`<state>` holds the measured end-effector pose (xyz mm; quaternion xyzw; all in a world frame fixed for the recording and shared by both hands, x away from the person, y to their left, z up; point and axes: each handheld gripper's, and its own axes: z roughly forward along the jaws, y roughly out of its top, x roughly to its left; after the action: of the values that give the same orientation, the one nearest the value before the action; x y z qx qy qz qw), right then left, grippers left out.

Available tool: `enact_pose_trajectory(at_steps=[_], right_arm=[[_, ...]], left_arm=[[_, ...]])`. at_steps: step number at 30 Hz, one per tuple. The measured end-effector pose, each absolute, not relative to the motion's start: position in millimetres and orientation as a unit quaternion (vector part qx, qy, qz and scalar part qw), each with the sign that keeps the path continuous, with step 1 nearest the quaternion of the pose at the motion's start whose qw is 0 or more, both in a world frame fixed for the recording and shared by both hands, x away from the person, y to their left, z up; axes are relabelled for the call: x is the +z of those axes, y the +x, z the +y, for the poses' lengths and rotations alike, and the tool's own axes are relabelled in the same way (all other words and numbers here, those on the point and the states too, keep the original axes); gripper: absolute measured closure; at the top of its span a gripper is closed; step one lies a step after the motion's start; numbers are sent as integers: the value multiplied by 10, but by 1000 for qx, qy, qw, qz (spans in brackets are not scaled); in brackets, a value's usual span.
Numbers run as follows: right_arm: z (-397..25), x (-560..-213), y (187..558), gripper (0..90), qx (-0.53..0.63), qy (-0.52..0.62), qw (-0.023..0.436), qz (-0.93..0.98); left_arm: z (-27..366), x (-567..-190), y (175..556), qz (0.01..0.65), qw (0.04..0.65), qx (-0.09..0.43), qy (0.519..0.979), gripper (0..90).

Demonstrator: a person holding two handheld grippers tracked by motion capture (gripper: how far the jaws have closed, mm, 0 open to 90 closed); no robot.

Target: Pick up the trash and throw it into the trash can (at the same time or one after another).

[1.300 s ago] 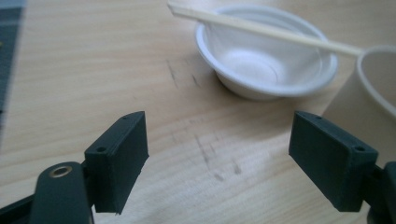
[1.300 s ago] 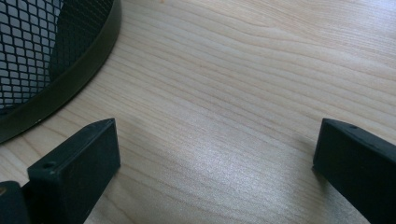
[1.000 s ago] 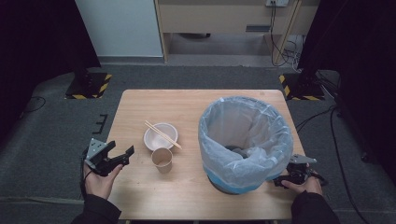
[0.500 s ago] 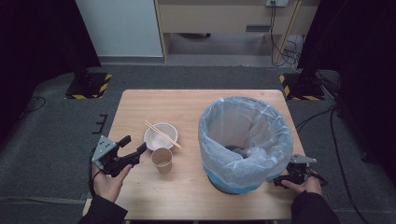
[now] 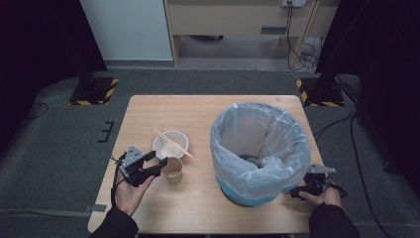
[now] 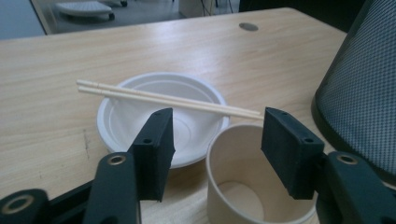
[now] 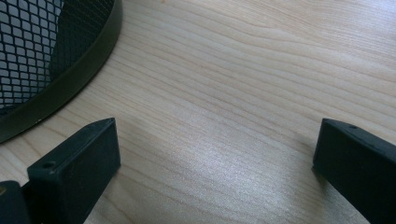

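pale wood tabletop (image 5: 208, 114), dark room: my left claw (image 6: 217, 140) gapes around the cup (image 6: 254, 182).
cup stands beside the bowl (image 6: 159, 116) with chopsticks (image 6: 168, 99); squeezing hard could crush or tip it. my right claw (image 7: 217, 158) rests open by the bin (image 5: 260, 148).

Nothing readable anywhere, honestly. No print or logo on the paper cup (image 6: 243, 182), none on the white bowl (image 6: 140, 121) or the bin liner (image 5: 260, 144). Just yellow-black hazard stripes (image 5: 94, 91) on the stand bases on the floor, no lettering on them.
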<state>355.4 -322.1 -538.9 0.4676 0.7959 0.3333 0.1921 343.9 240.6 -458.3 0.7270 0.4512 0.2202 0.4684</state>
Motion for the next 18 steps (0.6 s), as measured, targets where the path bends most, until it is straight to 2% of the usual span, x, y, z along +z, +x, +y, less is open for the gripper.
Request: enact_pose_trajectory(at_steps=[18], right_arm=[[-3202,-5387,3555,9,335,458,185,802]], left_arm=[[2374,-4767,3523,465,417,168,763,616]])
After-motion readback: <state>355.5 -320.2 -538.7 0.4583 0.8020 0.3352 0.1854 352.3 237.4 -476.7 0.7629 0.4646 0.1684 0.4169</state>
